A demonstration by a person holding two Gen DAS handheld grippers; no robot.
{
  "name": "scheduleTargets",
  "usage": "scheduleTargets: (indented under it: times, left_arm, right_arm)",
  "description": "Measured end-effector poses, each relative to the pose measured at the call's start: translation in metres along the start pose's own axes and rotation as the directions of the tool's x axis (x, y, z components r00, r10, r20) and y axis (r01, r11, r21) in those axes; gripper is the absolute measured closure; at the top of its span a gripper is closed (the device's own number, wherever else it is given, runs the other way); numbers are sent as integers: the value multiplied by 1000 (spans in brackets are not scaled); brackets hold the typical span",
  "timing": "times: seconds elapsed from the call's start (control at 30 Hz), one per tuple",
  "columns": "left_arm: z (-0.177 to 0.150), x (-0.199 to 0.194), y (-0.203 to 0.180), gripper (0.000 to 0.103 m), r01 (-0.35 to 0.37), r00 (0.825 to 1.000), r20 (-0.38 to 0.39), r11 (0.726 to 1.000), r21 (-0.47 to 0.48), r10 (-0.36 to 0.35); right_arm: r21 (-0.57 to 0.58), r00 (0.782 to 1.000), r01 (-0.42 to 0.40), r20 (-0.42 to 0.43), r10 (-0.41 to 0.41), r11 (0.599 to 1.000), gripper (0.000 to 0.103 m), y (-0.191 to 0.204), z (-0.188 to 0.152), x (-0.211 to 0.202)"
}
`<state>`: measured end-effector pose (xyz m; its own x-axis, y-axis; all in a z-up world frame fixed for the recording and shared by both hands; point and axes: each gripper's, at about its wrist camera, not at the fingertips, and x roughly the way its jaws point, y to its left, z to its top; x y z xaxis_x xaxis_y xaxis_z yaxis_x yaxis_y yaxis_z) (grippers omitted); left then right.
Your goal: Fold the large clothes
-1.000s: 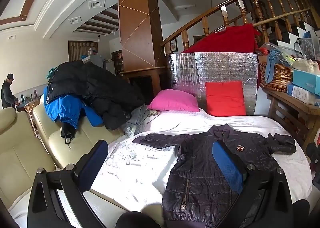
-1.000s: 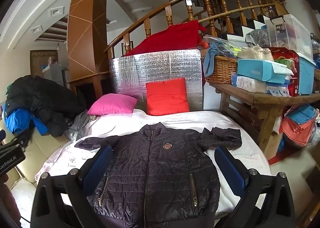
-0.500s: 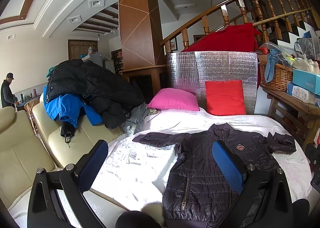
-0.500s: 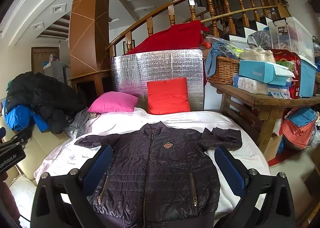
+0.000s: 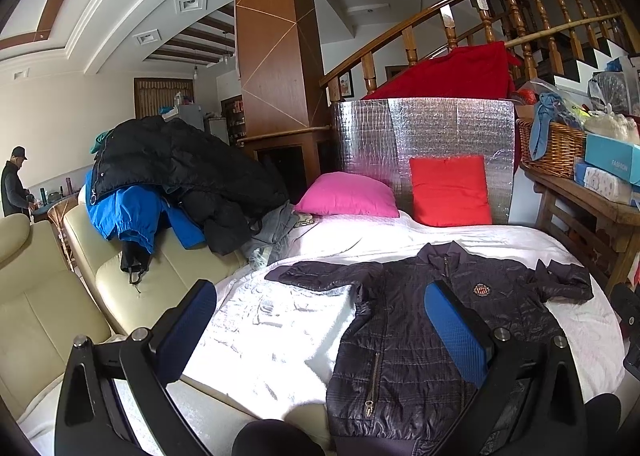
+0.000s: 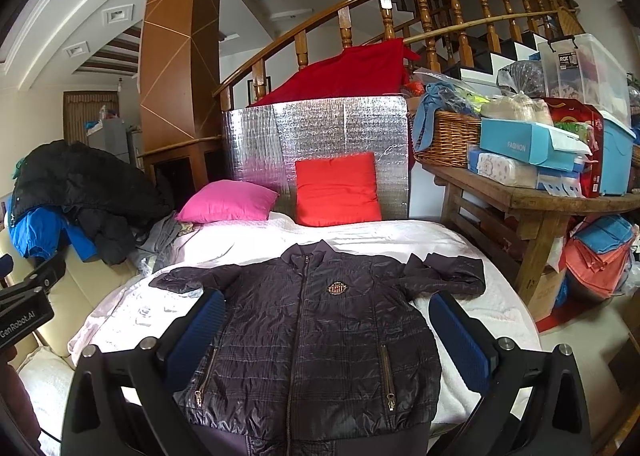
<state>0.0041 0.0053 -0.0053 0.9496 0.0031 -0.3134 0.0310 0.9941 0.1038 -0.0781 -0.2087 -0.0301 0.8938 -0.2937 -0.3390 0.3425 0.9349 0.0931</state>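
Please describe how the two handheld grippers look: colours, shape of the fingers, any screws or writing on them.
Both the left gripper and the right gripper have glossy black frames with hollow, angular struts and round silver screws. Each finger carries a blue textured pad. In the right wrist view, the left gripper's black body shows white "GenRobot.AI" lettering.

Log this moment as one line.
stage: before first fold | jacket: flat on bed, zipped | left gripper: open | right gripper: open

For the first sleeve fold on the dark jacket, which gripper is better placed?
Probably the right gripper: it is open and centred over the dark jacket, both sleeves near. The left gripper, also open, sits off toward the sofa, mostly over the white sheet.
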Motion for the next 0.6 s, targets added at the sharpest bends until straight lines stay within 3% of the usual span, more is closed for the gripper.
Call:
scheduleTargets:
  times: [0.6]
  left_arm:
    - [-2, 1, 2, 0, -4, 1000, -6, 1000, -1, 4]
  right_arm:
    - [-14, 1000, -8, -3, 8, 1000, 0, 3, 0, -1]
